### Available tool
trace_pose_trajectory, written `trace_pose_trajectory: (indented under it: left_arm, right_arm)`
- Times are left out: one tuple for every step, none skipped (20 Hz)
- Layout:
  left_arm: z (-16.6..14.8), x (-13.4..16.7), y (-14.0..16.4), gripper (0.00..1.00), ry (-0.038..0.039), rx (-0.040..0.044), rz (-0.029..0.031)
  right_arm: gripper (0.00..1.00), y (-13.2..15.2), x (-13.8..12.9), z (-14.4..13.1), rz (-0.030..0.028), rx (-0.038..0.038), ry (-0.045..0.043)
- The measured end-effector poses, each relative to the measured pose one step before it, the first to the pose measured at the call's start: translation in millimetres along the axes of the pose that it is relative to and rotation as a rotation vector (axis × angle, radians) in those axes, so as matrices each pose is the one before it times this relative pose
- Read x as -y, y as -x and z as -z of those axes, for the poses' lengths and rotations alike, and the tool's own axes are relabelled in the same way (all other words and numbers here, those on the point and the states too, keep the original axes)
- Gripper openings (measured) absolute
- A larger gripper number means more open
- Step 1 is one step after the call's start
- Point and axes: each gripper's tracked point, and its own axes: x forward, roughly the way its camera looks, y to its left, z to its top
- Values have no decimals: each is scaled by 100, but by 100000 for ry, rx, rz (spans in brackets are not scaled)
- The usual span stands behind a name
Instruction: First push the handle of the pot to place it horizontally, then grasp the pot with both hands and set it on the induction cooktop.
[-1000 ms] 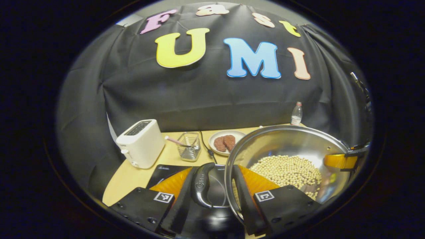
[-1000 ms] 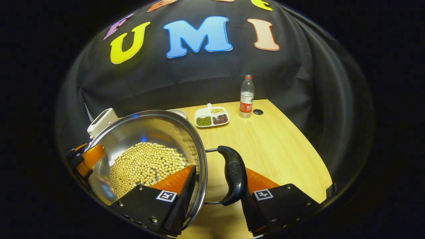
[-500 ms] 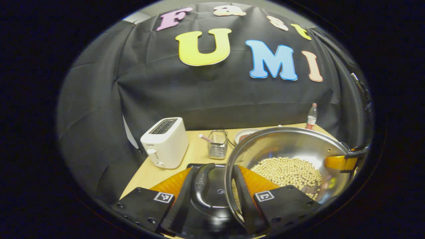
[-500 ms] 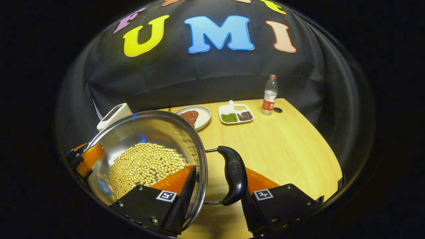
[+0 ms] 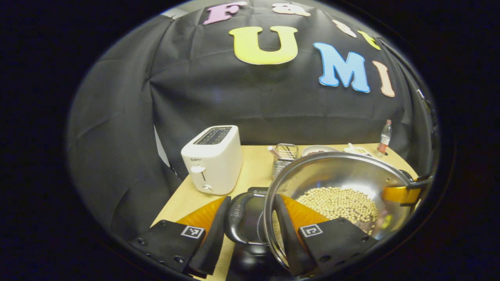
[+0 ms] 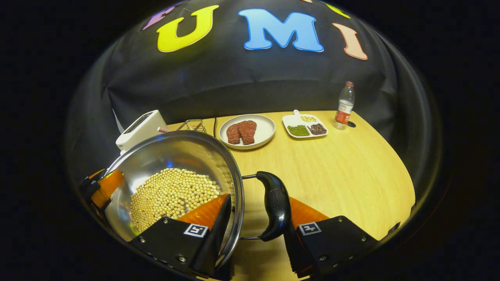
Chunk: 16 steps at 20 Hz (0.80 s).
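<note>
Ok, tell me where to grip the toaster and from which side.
Grip the toaster across its narrow body near the top, coming from above. It stands upright and box-shaped with flat long sides; the lever and knob sit on one end face, so avoid that.

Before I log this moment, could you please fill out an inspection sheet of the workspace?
Surface: wooden table.
Job's things: steel pot holding beans; black cooktop under its left handle.
Clutter: toaster, wire basket, plate of meat, sectioned dish, bottle.
Grippers: left hand-held gripper and right hand-held gripper each straddle a handle and rim.
Cables: black cable behind pot.
Surroundings: black cloth wall.
</note>
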Motion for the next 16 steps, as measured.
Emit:
trace_pose_trajectory:
  left_arm:
    - [190,-448,-614,74,-19,89,-168]
    - [168,-620,-439,74,-407,-218,-186]
    - [59,-243,-471,74,-392,4,-7]
    - [117,-265,-405,74,-93,-337,339]
    - [268,-115,-538,74,312,-890,268]
    - [239,-145,-452,74,607,-405,402]
    - [230,-140,-414,74,117,-218,311]
    - [291,-194,-338,77,-104,-467,-25]
    - [303,-104,-389,74,290,-622,63]
    - [340,-124,-268,74,485,-435,205]
    - [95,-69,-136,74,770,103,327]
    - [215,-109,-100,75,169,-340,-94]
    - [126,-182,-210,74,-48,-199,-174]
    - [157,63,-35,74,156,-394,-230]
    - [109,18,-95,74,221,-461,67]
    - [16,91,37,74,0,436,173]
  right_arm:
    - [69,-522,-349,150,-50,-524,664]
    - [69,-543,-456,165,-500,-672,-71]
    - [69,-414,-318,17,-518,-484,-444]
    - [70,-459,-91,24,108,-509,103]
    - [70,-237,-152,-22,143,-83,339]
    - [69,-283,-200,124,271,-139,216]
    - [69,-102,-239,-18,210,-93,-243]
    - [69,-337,-173,230,-54,-467,243]
    - [69,-226,-140,181,154,-768,456]
    - [69,-188,-117,-149,-207,338,708]
    - [69,-11,-25,13,138,54,399]
    - [69,-152,-165,-8,-237,153,-45]
    - [69,66,-108,61,-81,-300,58]
    - [69,-167,24,85,-153,-273,-59]
    - [69,-18,34,3,-30,-39,-62]
    - [70,-15,-67,-69,47,427,465]
